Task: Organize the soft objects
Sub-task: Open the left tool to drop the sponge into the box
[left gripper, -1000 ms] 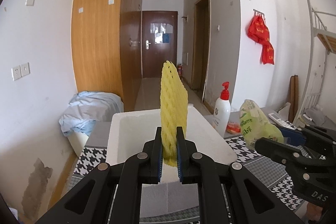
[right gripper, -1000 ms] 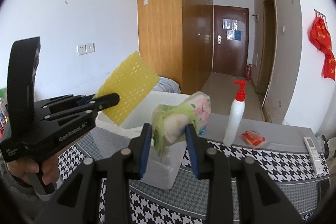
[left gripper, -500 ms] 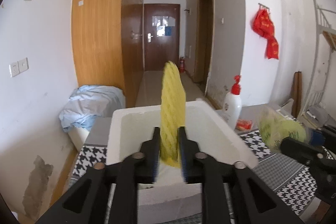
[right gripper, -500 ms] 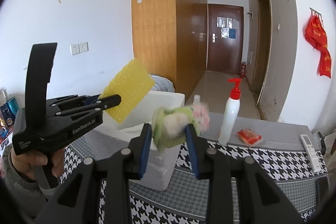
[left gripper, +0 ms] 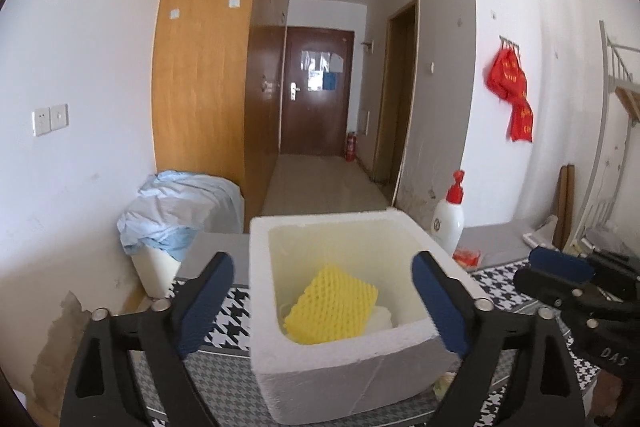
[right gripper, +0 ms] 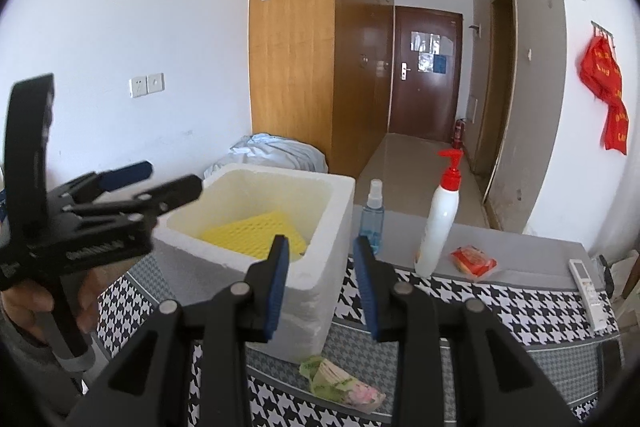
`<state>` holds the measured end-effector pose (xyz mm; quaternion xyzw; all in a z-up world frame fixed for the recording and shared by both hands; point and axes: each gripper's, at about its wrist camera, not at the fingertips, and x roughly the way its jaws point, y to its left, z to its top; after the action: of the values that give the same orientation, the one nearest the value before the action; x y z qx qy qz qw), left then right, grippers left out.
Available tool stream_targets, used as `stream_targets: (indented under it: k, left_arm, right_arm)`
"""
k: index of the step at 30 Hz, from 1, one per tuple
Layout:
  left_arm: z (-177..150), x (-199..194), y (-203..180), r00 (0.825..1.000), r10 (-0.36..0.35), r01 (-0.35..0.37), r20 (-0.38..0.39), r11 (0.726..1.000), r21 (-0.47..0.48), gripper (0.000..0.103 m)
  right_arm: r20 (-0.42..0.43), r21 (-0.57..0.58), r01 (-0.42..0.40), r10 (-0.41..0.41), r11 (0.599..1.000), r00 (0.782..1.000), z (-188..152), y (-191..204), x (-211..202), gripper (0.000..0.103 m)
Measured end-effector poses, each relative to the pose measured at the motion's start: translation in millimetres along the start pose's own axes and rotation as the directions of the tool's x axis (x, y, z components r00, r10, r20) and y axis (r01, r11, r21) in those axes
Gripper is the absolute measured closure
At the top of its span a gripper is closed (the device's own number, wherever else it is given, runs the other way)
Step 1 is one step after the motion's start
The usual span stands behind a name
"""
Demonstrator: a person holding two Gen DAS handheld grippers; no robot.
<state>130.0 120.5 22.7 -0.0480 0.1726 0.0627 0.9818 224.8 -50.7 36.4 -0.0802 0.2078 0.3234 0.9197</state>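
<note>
The left hand-held gripper (left gripper: 320,291) is spread wide with nothing between its blue pads; its fingers straddle the white foam box (left gripper: 336,367), one at each side wall. The yellow foam net (left gripper: 332,307) lies flat inside the box, tilted slightly, on top of something white at the bottom. In the right wrist view the same net (right gripper: 256,235) shows at 11 o'clock from the right hand-held gripper (right gripper: 320,287), which is partly open and empty. The left hand-held gripper (right gripper: 160,183) appears there at 9 o'clock, beside the box's near-left corner, the person's hand (right gripper: 28,303) on its handle.

The green tissue pack (right gripper: 340,383) lies on the houndstooth tabletop (right gripper: 500,307) just in front of the box, at 6 o'clock, below and between the right fingers, apart from them. At 12 to 1 o'clock behind the box stand a blue spray bottle (right gripper: 373,219) and a white pump bottle (right gripper: 438,223); a red packet (right gripper: 474,261) lies just beside the pump bottle, and a remote (right gripper: 586,287) rests at 3 o'clock near the tabletop's edge.
</note>
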Motion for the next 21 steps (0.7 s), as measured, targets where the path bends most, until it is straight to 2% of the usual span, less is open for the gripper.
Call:
stream_targets:
  k: [3,21]
  left_arm:
    - [-0.8,-6.4,1.7,1.000,0.005,-0.005,0.017,1.000,0.000,0.002]
    - [-11.8,-13.3,13.9,1.000,0.026,-0.026,0.017,1.000,-0.011,0.001]
  right_arm:
    - [-0.003,0.000,-0.002,0.002,1.000,1.000,-0.1,1.4,2.3,0.065]
    - [-0.085,0.001,-0.026,0.026,1.000,0.996,-31.8,-10.0,12.9,0.065]
